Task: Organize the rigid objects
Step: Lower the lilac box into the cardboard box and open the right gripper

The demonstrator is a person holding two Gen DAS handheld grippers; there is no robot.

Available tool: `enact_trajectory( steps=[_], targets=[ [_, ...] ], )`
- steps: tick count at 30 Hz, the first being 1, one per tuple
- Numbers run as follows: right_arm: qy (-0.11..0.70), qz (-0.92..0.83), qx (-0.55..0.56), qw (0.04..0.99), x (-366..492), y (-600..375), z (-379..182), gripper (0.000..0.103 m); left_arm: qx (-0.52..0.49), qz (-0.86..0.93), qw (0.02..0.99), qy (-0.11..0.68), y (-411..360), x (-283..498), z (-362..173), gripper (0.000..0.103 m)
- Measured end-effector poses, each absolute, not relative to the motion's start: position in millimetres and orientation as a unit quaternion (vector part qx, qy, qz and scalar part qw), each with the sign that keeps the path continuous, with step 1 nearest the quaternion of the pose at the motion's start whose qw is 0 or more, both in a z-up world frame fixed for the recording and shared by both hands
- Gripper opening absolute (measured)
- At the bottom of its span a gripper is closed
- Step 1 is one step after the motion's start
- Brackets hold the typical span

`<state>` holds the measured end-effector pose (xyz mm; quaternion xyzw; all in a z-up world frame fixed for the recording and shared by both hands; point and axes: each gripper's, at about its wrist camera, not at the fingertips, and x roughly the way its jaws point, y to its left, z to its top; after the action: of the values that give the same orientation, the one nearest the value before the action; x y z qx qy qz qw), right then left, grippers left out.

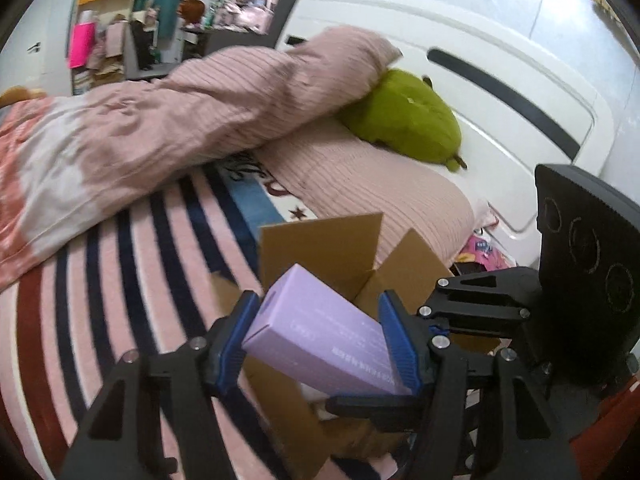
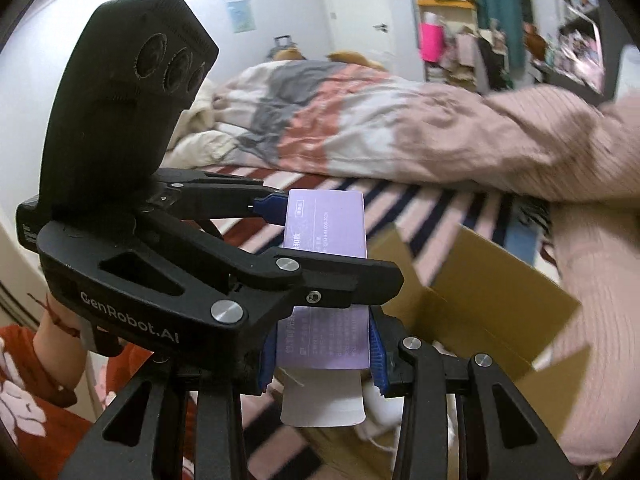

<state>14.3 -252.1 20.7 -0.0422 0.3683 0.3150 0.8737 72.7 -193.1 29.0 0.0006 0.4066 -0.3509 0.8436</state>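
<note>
A long lilac carton [image 1: 320, 328] hangs over an open brown cardboard box [image 1: 320, 244] that sits on the striped bed. My left gripper [image 1: 324, 332] is shut on the carton, with a blue pad against each long side. The right gripper's camera housing [image 1: 588, 248] rises at the right. In the right wrist view my right gripper [image 2: 320, 344] is shut on the near end of the lilac carton [image 2: 328, 216], whose white end flap [image 2: 320, 404] hangs open. The left gripper [image 2: 324, 240] reaches in from the left and clamps the carton's far part. The cardboard box [image 2: 480, 280] lies below and to the right.
Two pink ribbed pillows [image 1: 280, 92] and a green plush toy [image 1: 404, 116] lie against the white headboard [image 1: 500, 60]. A rumpled duvet [image 2: 320, 120] covers the far bed. A hand in a red flowered sleeve [image 2: 48, 340] holds the left gripper.
</note>
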Motion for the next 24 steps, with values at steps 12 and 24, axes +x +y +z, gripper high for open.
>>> enact_trajectory(
  steps=[12, 24],
  targets=[
    [0.43, 0.268, -0.023, 0.862, 36.3, -294.7, -6.4, 0.034, 0.033, -0.35, 0.827, 0.437, -224.5, 88.0, 9.2, 0.071],
    [0.411, 0.239, -0.051, 0.878, 29.0, -287.5, 3.3, 0.067, 0.02, -0.276, 0.885, 0.374, -169.3, 60.8, 39.7, 0.088]
  ],
)
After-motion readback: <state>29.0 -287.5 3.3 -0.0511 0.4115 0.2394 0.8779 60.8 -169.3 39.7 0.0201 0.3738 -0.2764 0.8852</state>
